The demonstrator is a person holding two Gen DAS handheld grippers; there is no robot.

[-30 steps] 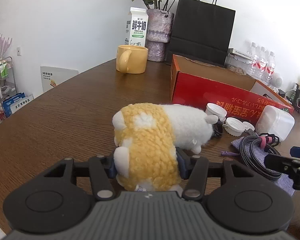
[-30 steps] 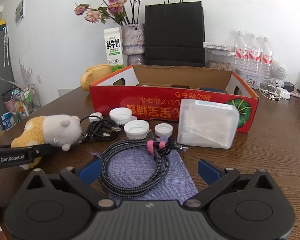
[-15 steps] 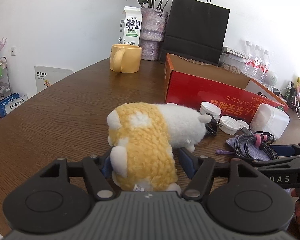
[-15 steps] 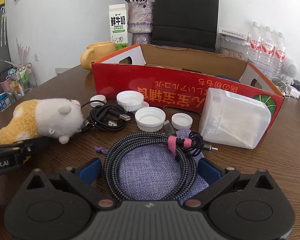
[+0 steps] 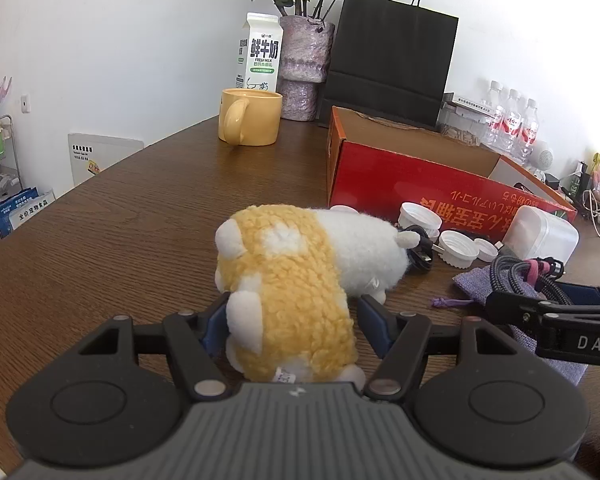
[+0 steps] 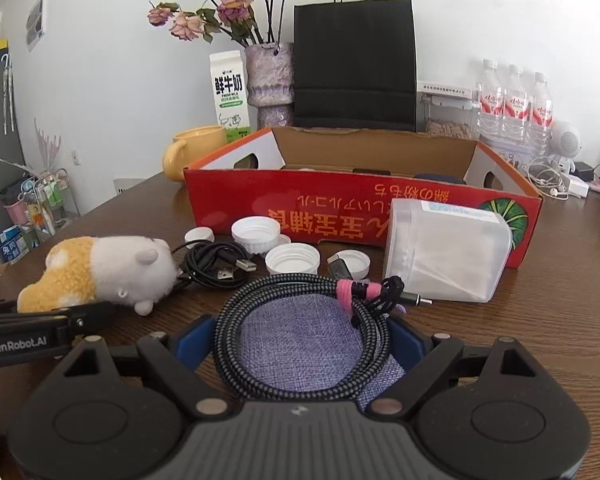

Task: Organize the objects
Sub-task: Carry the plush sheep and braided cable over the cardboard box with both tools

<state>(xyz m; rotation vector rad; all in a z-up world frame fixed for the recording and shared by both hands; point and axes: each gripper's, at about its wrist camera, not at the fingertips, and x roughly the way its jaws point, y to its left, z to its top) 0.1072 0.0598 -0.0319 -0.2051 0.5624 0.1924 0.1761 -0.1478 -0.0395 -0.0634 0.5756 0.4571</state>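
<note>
So our left hand-held gripper [image 5: 292,312] sits open around the plush [image 5: 300,276], right hand-held gripper [image 6: 300,340] wide around the cable [image 6: 304,332]. Both on the table [image 5: 120,220]; caps [image 6: 292,260] too. Box [image 6: 340,212] mostly unfilled, so early days.

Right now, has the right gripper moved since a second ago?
Yes. The right gripper has come forward toward the red box: the braided cable, lying by the white caps, was ahead of its fingers and now sits between them.

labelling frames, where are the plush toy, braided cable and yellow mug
plush toy [image 5: 296,280], left wrist view, yellow woolly back
braided cable [image 6: 300,284], right wrist view, top of coil
yellow mug [image 5: 256,120], left wrist view, side wall
</note>
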